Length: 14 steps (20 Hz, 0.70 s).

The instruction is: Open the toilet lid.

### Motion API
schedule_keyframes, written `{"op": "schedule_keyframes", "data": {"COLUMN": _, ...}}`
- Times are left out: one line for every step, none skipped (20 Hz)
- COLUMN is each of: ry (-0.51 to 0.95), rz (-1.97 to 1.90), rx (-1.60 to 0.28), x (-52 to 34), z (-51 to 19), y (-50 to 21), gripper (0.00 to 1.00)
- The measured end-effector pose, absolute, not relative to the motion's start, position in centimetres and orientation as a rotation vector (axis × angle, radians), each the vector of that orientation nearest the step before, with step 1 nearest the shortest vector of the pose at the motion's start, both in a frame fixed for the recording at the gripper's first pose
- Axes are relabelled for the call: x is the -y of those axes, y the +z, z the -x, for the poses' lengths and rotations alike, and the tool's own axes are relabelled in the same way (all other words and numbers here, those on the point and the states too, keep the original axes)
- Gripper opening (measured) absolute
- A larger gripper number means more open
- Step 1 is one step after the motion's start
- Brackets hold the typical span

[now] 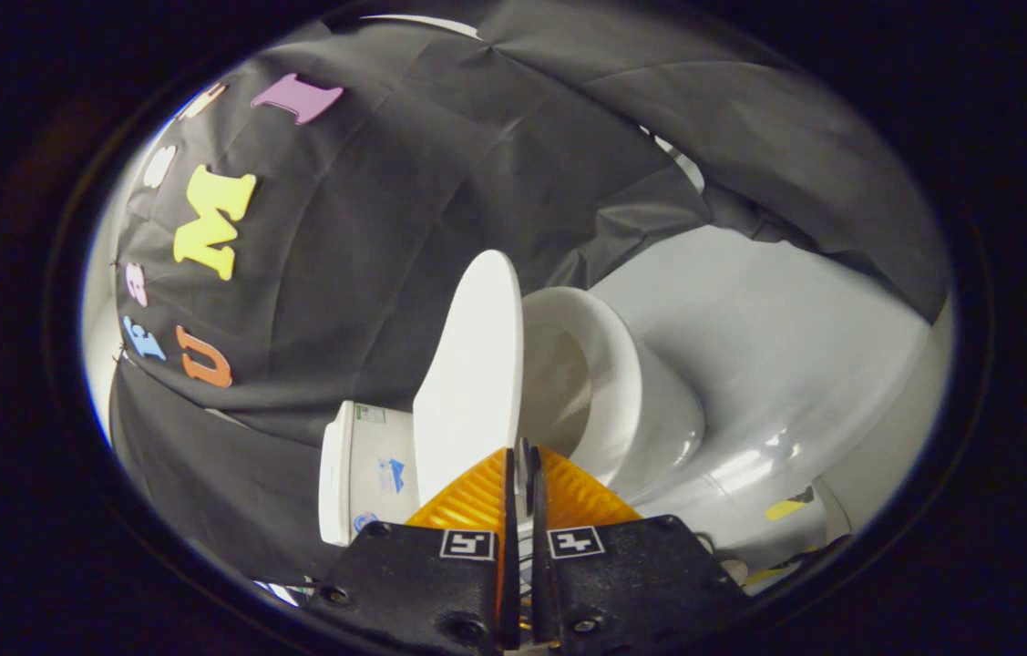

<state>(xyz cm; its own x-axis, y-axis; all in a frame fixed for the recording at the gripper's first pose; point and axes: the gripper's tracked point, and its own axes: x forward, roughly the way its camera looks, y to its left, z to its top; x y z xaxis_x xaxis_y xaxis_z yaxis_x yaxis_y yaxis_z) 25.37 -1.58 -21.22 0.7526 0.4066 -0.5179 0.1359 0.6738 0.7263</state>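
While the white lid [469, 374] stands raised off the bowl [622, 392], its near edge sits pinched in the thin gap between the orange fingers [477, 499] of the gripper [520, 474], which are nearly closed on it. Behind the lid is the tank [363, 469], carrying small blue and green stickers too small to read. Grey floor [768, 346] lies past the bowl.

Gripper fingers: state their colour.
Orange, ribbed fingers, shut on the white toilet lid; gripper view.
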Motion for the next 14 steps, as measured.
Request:
{"op": "schedule_keyframes", "data": {"ry": 0.173, "rz": -0.834, "rx": -0.716, "x": 1.4, "z": -25.3, "y": -20.7, "gripper": 0.08}}
{"op": "schedule_keyframes", "data": {"ry": 0.179, "rz": -0.836, "rx": -0.709, "x": 0.9, "z": -25.2, "y": -20.2, "gripper": 0.07}}
{"op": "schedule_keyframes", "data": {"ry": 0.184, "rz": -0.839, "rx": -0.707, "x": 0.8, "z": -25.1, "y": -19.8, "gripper": 0.06}}
{"op": "schedule_keyframes", "data": {"ry": 0.190, "rz": -0.844, "rx": -0.704, "x": 0.6, "z": -25.0, "y": -19.3, "gripper": 0.05}}
{"op": "schedule_keyframes", "data": {"ry": 0.196, "rz": -0.842, "rx": -0.703, "x": 0.4, "z": -25.0, "y": -18.8, "gripper": 0.05}}
{"op": "schedule_keyframes", "data": {"ry": 0.198, "rz": -0.837, "rx": -0.709, "x": 0.0, "z": -25.0, "y": -18.5, "gripper": 0.04}}
{"op": "schedule_keyframes", "data": {"ry": 0.199, "rz": -0.830, "rx": -0.715, "x": -0.4, "z": -24.7, "y": -18.1, "gripper": 0.04}}
{"op": "schedule_keyframes", "data": {"ry": 0.204, "rz": -0.815, "rx": -0.713, "x": -0.8, "z": -24.6, "y": -17.6, "gripper": 0.04}}
{"op": "schedule_keyframes", "data": {"ry": 0.214, "rz": -0.805, "rx": -0.711, "x": -1.3, "z": -24.4, "y": -16.8, "gripper": 0.04}}
{"op": "schedule_keyframes", "data": {"ry": 0.228, "rz": -0.797, "rx": -0.703, "x": -1.9, "z": -24.3, "y": -16.1, "gripper": 0.04}}
{"op": "schedule_keyframes", "data": {"ry": 0.240, "rz": -0.792, "rx": -0.697, "x": -2.3, "z": -24.1, "y": -15.4, "gripper": 0.04}}
{"op": "schedule_keyframes", "data": {"ry": 0.252, "rz": -0.787, "rx": -0.689, "x": -2.9, "z": -24.0, "y": -14.5, "gripper": 0.04}}
{"op": "schedule_keyframes", "data": {"ry": 0.257, "rz": -0.771, "rx": -0.683, "x": -3.4, "z": -23.9, "y": -13.9, "gripper": 0.04}}
{"op": "schedule_keyframes", "data": {"ry": 0.264, "rz": -0.750, "rx": -0.676, "x": -3.9, "z": -23.8, "y": -13.4, "gripper": 0.05}}
